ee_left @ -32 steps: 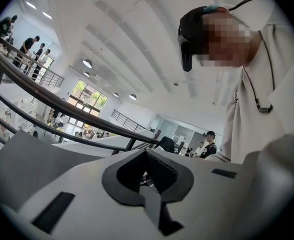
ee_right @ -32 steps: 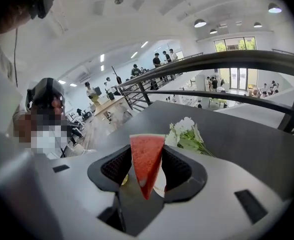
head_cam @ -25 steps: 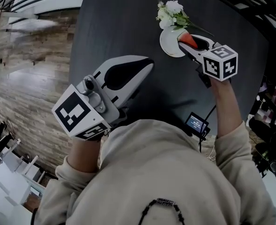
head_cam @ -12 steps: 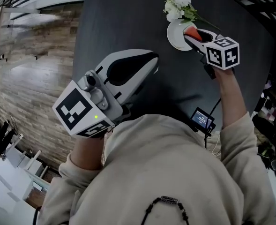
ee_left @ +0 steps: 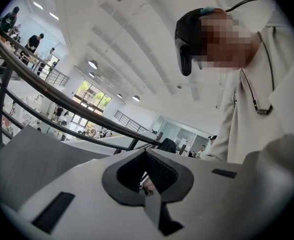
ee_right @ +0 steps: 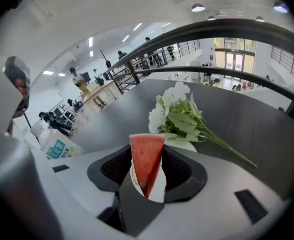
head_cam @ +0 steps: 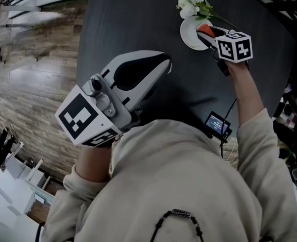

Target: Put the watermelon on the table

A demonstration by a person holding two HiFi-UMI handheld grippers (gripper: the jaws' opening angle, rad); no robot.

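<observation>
A red watermelon slice (ee_right: pixel 147 161) with a thin green rind stands upright between the jaws of my right gripper (ee_right: pixel 147 176), which is shut on it. In the head view the right gripper (head_cam: pixel 209 35) holds the watermelon slice (head_cam: pixel 204 29) over a small white plate (head_cam: pixel 187 37) at the far side of the dark round table (head_cam: pixel 133 19). The plate (ee_right: pixel 158 189) shows just under the slice. My left gripper (head_cam: pixel 161 64) hovers near the table's near edge, tilted upward. Its jaws (ee_left: pixel 147 156) are shut with nothing between them.
A bunch of white flowers (head_cam: pixel 193 1) with green stems lies right beside the plate; the flowers (ee_right: pixel 179 116) sit just beyond the slice. A bottle with a green label (ee_right: pixel 57 146) shows at the left. A small screen device (head_cam: pixel 218 125) hangs by my right arm. Wooden floor (head_cam: pixel 32 74) lies left of the table.
My right gripper has carried the watermelon slice farther out, over the white plate next to the flowers. The left gripper has hardly moved.
</observation>
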